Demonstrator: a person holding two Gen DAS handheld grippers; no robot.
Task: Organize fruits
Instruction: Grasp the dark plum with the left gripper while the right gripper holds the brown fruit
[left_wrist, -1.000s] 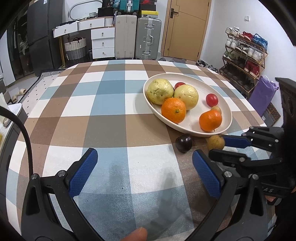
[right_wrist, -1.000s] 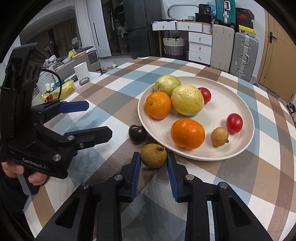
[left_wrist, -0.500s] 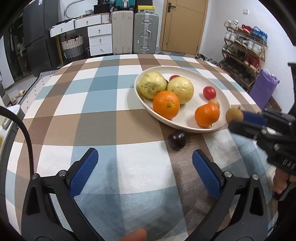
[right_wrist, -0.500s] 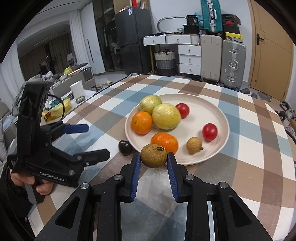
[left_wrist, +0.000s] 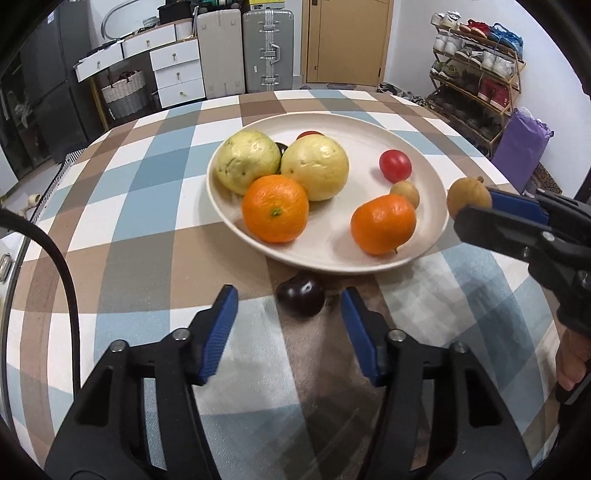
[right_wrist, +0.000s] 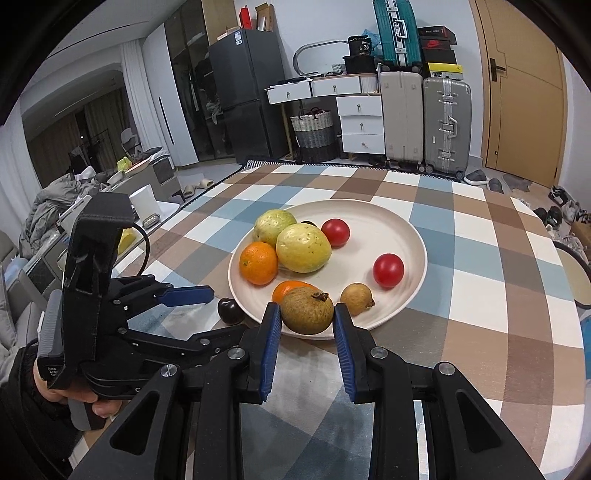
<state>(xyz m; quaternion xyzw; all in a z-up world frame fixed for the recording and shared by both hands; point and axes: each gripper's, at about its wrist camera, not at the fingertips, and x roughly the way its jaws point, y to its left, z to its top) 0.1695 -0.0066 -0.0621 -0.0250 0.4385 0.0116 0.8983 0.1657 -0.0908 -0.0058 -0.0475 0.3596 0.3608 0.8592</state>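
Brown fruit (right_wrist: 306, 311) now lifted (right tool (right_wrist: 305, 322))

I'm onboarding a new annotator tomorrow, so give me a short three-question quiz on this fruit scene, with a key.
1. True or false: the dark plum lies on the plate.
2. What does the right gripper hold? A) an orange B) a brown round fruit C) a red tomato
3. How many oranges are on the plate?

Key:
1. False. It lies on the tablecloth beside the plate's rim, between the jaws of the left gripper, which are closing and not yet touching it.
2. B. The brown fruit is clamped in its jaws.
3. Two: one orange and another.
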